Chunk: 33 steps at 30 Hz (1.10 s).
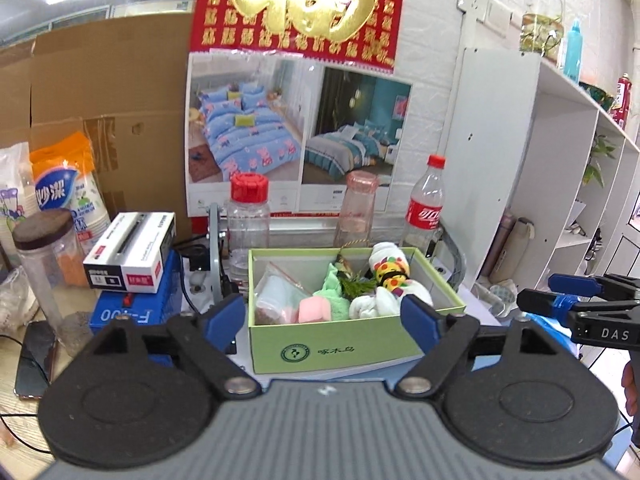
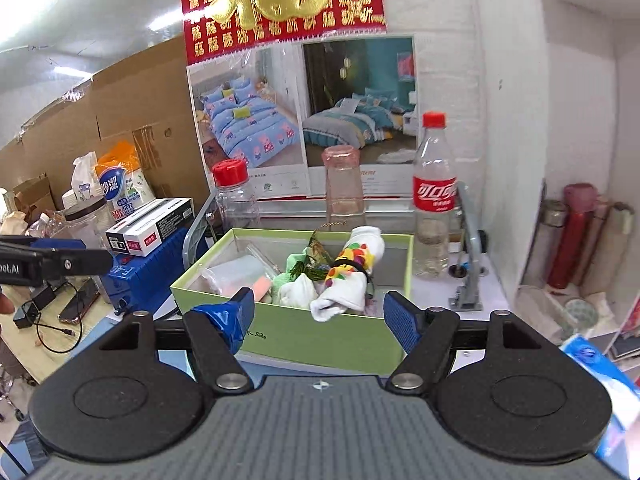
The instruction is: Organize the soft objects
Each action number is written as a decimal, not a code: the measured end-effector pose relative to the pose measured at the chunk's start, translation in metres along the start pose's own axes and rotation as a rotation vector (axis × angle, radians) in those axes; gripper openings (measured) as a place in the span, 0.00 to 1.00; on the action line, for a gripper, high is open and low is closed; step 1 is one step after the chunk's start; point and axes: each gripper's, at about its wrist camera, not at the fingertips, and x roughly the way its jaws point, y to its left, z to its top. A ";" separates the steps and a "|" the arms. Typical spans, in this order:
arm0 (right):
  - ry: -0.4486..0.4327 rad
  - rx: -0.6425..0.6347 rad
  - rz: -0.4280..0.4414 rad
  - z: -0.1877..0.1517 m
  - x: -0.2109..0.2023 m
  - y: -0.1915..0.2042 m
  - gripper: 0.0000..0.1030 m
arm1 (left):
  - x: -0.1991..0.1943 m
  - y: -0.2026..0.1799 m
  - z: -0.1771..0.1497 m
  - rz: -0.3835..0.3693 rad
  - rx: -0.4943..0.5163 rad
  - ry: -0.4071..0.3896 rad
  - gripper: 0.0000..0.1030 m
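All the soft stuff sits piled in the open light green box (image 1: 352,344): a zip bag (image 1: 276,292) on the left, a pink sponge (image 1: 313,309), a green cloth (image 1: 334,292), and rolled white socks (image 1: 390,276) with colourful dots on the right.

Ahead of the grippers: pale green box (image 1: 332,344), grey inside. In it, white sock (image 2: 352,280) with red, yellow and green spots, mint green cloth (image 1: 334,292), pink sponge (image 1: 314,308). Beyond, clear bottle (image 2: 434,208) with red cap and label. Further left, blue case (image 1: 120,308) under a white carton (image 1: 132,252). Blue fingertips (image 1: 418,316) on black arms.
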 end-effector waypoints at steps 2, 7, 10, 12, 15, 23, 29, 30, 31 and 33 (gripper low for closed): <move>-0.038 -0.012 -0.029 0.001 -0.017 0.004 0.56 | -0.008 -0.007 0.001 0.002 0.007 -0.010 0.80; -0.150 -0.020 -0.087 -0.008 -0.049 0.020 0.56 | -0.021 -0.022 -0.019 0.014 -0.077 -0.069 0.80; -0.213 0.025 -0.125 -0.030 -0.055 0.030 0.56 | -0.014 -0.031 -0.042 0.028 -0.094 -0.015 0.80; -0.221 0.065 -0.151 -0.049 -0.056 0.036 0.56 | -0.013 -0.036 -0.059 0.069 -0.088 -0.012 0.80; -0.226 0.114 -0.177 -0.073 -0.058 0.040 0.56 | -0.014 -0.043 -0.079 0.116 -0.093 -0.017 0.80; -0.214 0.224 -0.227 -0.113 -0.058 0.032 0.56 | -0.014 -0.055 -0.128 0.130 -0.076 0.019 0.80; -0.167 0.216 -0.229 -0.136 -0.057 0.033 0.56 | -0.008 -0.053 -0.154 0.136 -0.071 0.065 0.80; -0.172 0.214 -0.230 -0.138 -0.058 0.033 0.56 | -0.008 -0.052 -0.157 0.139 -0.069 0.069 0.80; -0.174 0.210 -0.231 -0.140 -0.060 0.034 0.56 | -0.008 -0.052 -0.159 0.144 -0.067 0.071 0.80; -0.170 0.200 -0.239 -0.144 -0.062 0.034 0.56 | -0.009 -0.053 -0.163 0.158 -0.055 0.071 0.80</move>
